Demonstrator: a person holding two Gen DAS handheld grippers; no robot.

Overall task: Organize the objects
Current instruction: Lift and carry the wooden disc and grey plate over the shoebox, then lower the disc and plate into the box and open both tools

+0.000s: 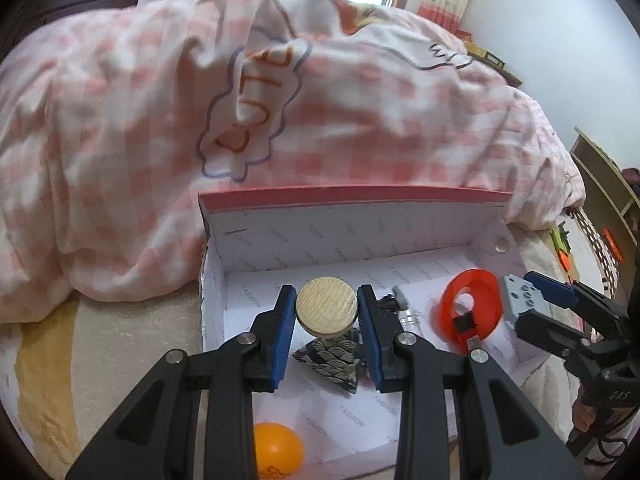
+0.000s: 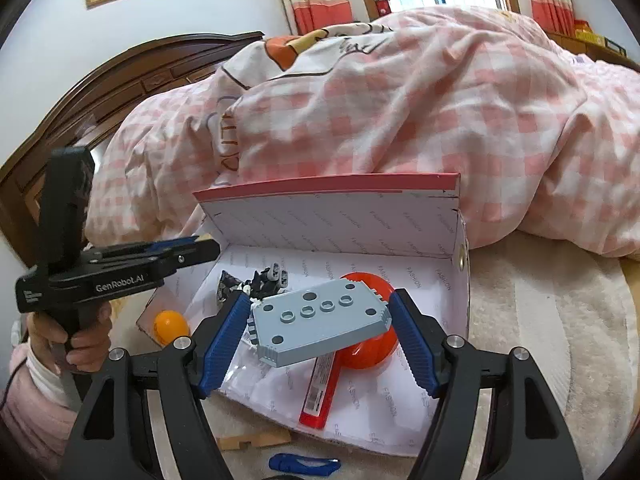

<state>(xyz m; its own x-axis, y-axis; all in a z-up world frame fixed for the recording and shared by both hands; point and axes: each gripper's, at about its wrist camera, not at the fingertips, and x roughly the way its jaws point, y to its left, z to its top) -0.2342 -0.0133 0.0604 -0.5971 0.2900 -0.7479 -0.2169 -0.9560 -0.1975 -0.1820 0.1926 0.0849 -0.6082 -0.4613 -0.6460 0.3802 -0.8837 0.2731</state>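
Pale wood: a round wooden disc (image 1: 327, 306) sits clamped between the blue pads of the left gripper (image 1: 327, 312), held over the white-lined box (image 1: 320, 236) on the bed, above a patterned fabric pouch (image 1: 334, 356). My guess is it is about to be dropped in with the rest

Right gripper (image 2: 318, 320) pinches a grey studded plate (image 2: 320, 330) across its ends, tilted, also over the box; probably the next item in. Both pairs of fingers are closed on their loads, neither wide

Already in the box: orange ball (image 1: 276, 450) near the front left corner, red ring-shaped piece (image 1: 468, 306) to the right, small dark bits at the back

Left view alone shows the disc's wood grain and the pouch pattern. Right view alone shows the person's hand (image 2: 76, 338) on the left handle, a red flat packet (image 2: 320, 390) lying under the plate, and two things outside the box on the blanket: a wooden piece (image 2: 256, 438) and a blue object (image 2: 304, 462). Those likely remain to be sorted
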